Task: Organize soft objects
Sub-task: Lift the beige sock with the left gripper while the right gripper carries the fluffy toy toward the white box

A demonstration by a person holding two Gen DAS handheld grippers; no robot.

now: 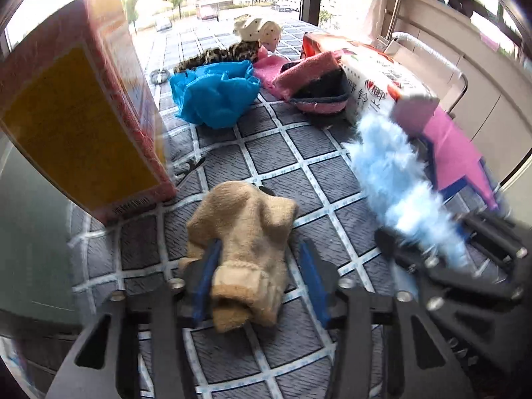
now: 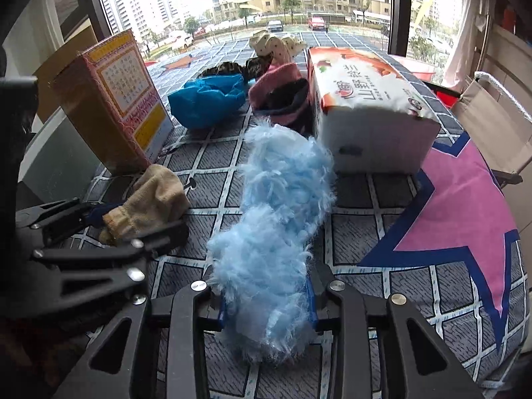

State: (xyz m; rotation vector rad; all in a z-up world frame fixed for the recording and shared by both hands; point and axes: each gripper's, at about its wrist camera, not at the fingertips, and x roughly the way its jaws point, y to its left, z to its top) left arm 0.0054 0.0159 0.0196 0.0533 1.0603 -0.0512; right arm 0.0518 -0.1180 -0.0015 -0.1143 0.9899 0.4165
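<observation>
A beige sock (image 1: 242,232) lies crumpled on the grey checked cloth (image 1: 292,159), between the fingers of my left gripper (image 1: 261,249). The left blue pad touches it and the right pad stands clear, so the gripper is open. The right wrist view shows that sock (image 2: 156,196) and the left gripper (image 2: 139,219) at the lower left. My right gripper (image 2: 266,276) is shut on a fluffy light-blue sock (image 2: 282,193), which stretches away from its pads over the cloth. From the left wrist the fluffy sock (image 1: 392,173) and right gripper (image 1: 442,232) look blurred.
A yellow and pink box (image 2: 116,106) stands upright at the left, next to the beige sock. A tissue pack (image 2: 365,106) lies at the right. Behind them lie a blue crumpled piece (image 2: 206,99), a pink sock (image 2: 282,96), a leopard-print piece (image 2: 232,66) and a dotted one (image 2: 276,45).
</observation>
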